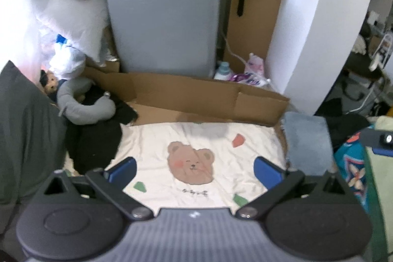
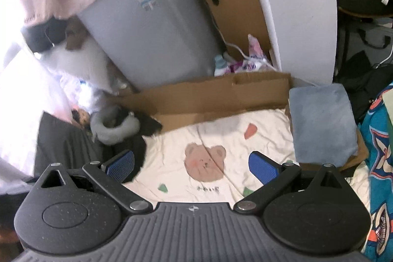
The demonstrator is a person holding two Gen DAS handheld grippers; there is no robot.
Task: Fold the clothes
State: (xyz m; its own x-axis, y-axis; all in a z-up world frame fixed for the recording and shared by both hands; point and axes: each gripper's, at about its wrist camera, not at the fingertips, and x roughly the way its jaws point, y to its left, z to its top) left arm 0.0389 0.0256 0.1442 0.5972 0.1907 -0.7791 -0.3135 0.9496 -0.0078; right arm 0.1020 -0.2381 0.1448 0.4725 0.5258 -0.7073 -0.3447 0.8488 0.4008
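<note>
Over the bear shirt (image 1: 196, 163): left gripper (image 1: 195, 172) hovering, jaws spread apart.
Right gripper (image 2: 191, 167): hovering likewise, jaws apart, empty.
Blue folded cloth (image 2: 321, 119): lying right of shirt.

We see our right gripper (image 2: 192, 165) spread wide above the cream bear-print cloth (image 2: 221, 139). A folded blue towel (image 2: 321, 119) lies just right of it.

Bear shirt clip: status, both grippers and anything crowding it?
Left gripper open, empty. Right gripper open, empty. Cream bear shirt lies flat, ungripped. Black garment overlaps its left edge; folded blue cloth beside its right.
</note>
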